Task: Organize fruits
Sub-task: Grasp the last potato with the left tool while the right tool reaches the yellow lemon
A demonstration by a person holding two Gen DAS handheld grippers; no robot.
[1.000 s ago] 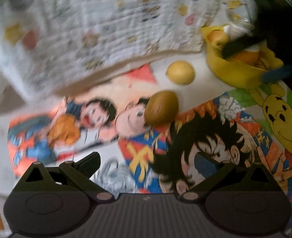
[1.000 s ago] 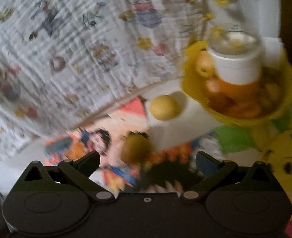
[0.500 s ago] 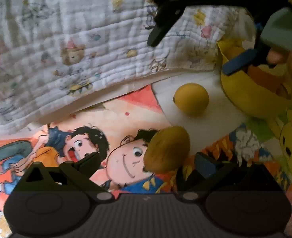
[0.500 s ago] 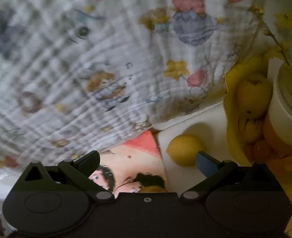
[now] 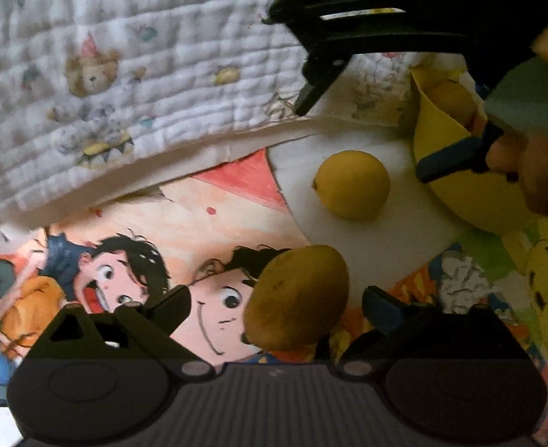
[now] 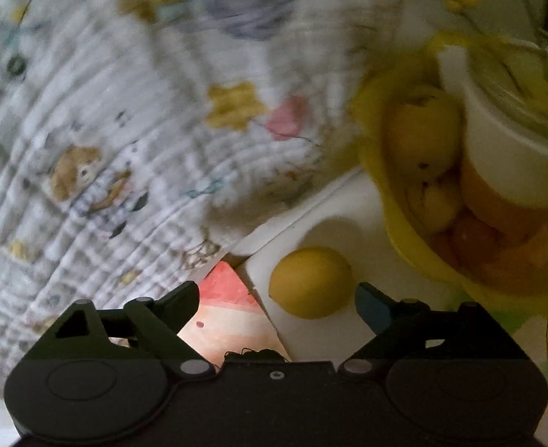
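Nearest the left wrist camera, the left gripper (image 5: 276, 303) stands with its jaws apart, and a brownish oval fruit (image 5: 297, 297) sits between them; its right side lies close to the blue-padded finger at 3 o'clock, while a clear gap of cartoon-printed mat (image 5: 184, 234) shows toward the black finger at 9 o'clock. Whether either pad touches the fruit cannot be told.

Beyond it, toward 1 o'clock, a round yellow lemon-like fruit (image 5: 352, 184) lies alone on a white sheet (image 5: 386, 238), with bare sheet all around it. In the right wrist view the right gripper (image 6: 277, 300) has this same yellow fruit (image 6: 310, 282) between its fingers. The jaws have just been closing but are still wide, and the fruit sits nearer the blue pad at 3 o'clock, with room left toward 9 o'clock; no pad presses on it.

The surface is a colourful picture mat, partly overlaid by the white sheet. From 9 to 12 o'clock a white quilted blanket with small animal prints (image 5: 132, 85) overhangs the mat's far edge and closes that side.

Farther, at 2 o'clock, a yellow plastic bowl (image 6: 397, 219) holds several yellow and orange fruits (image 6: 425, 132) and a white cup-like container (image 6: 512, 156) standing among them. The bowl's rim lies near the lemon-like fruit but apart from it. A person's fingers (image 5: 542, 171) hold the right gripper at the left view's right edge.
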